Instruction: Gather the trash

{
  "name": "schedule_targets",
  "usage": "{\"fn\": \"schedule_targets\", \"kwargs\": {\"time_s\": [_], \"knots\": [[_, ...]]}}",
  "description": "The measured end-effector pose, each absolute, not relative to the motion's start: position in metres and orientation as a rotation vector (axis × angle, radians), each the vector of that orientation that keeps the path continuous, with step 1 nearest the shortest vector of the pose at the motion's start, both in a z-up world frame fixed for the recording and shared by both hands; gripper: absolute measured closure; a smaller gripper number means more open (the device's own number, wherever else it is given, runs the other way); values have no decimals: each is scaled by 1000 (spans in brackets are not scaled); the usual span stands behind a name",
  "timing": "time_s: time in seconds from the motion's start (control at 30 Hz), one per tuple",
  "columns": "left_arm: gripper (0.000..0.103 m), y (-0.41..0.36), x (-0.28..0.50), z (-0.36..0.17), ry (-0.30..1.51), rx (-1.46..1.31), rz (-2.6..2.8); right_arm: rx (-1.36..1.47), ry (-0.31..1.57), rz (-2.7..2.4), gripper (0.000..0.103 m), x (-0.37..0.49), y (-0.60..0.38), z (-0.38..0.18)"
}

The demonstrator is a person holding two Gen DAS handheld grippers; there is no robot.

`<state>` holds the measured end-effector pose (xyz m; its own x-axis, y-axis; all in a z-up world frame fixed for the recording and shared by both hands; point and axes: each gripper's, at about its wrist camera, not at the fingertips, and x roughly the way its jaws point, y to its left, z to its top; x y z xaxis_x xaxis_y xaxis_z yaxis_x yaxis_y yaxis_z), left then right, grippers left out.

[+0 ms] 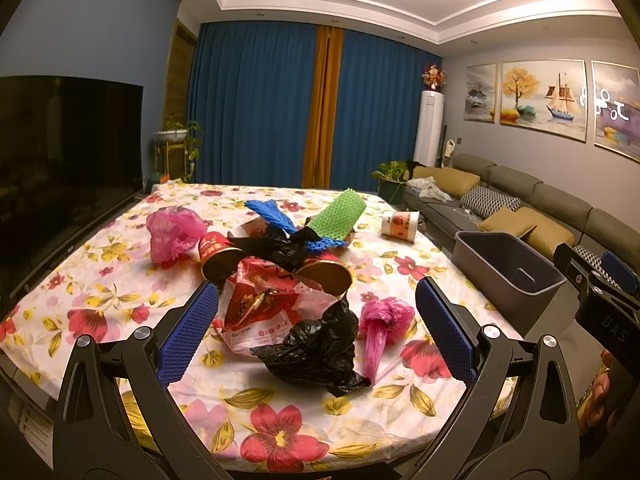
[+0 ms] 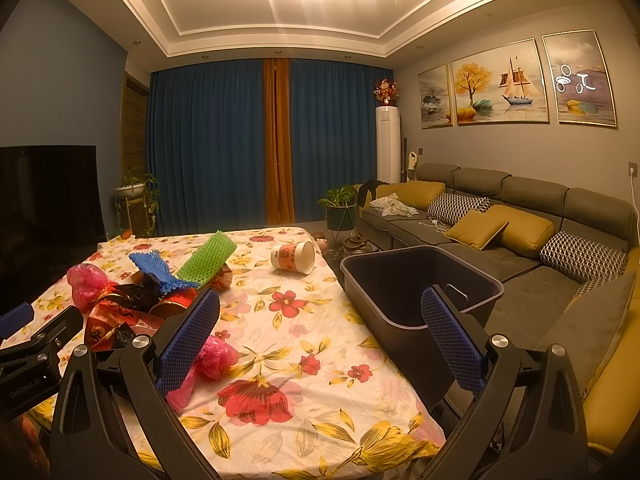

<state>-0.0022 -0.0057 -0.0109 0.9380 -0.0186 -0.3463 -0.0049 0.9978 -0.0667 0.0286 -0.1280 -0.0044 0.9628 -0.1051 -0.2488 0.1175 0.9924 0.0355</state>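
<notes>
1. The table (image 1: 100, 320), under a flowered cloth, filled the lower half of both views; all the trash lay on it, mostly in the middle and left of the left wrist frame.
2. The bin (image 2: 404, 320) stood off the table's right edge, at centre right of the right wrist frame. It looked empty, though its bottom was only partly seen.
3. The left gripper (image 1: 316, 332) was wide open and held nothing. The right gripper (image 2: 320, 340) was wide open too, and empty.
4. The red bag (image 1: 264, 304) lay between the left fingers, a little beyond the tips.
5. The black bag (image 1: 316, 352) lay directly between the left fingers, in the lower centre of the frame. It was crumpled, with no clear long axis.
6. The pink bag (image 1: 380, 324) lay just right of it, its long axis pointing down toward the camera.
7. I judge the left gripper was nearer to these bags, and the right one nearer to the bin.
8. The cup (image 2: 294, 256) lay on its side, well apart, upper centre.
9. What lay under the pile could not be made out.
</notes>
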Motion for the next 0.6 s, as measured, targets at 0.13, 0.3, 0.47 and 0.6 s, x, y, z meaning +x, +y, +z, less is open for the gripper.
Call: {"fn": "schedule_targets", "kwargs": {"time_s": [0.13, 0.3, 0.47, 0.6], "knots": [[6, -6, -2, -11, 354, -68, -7, 50, 248, -112, 5, 29, -128, -4], [6, -5, -2, -10, 355, -69, -7, 51, 249, -113, 5, 28, -128, -5], [6, -4, -2, -10, 356, -70, -8, 50, 248, -112, 5, 29, -128, -4], [6, -4, -2, -10, 356, -70, -9, 52, 248, -112, 5, 29, -128, -3]]}}
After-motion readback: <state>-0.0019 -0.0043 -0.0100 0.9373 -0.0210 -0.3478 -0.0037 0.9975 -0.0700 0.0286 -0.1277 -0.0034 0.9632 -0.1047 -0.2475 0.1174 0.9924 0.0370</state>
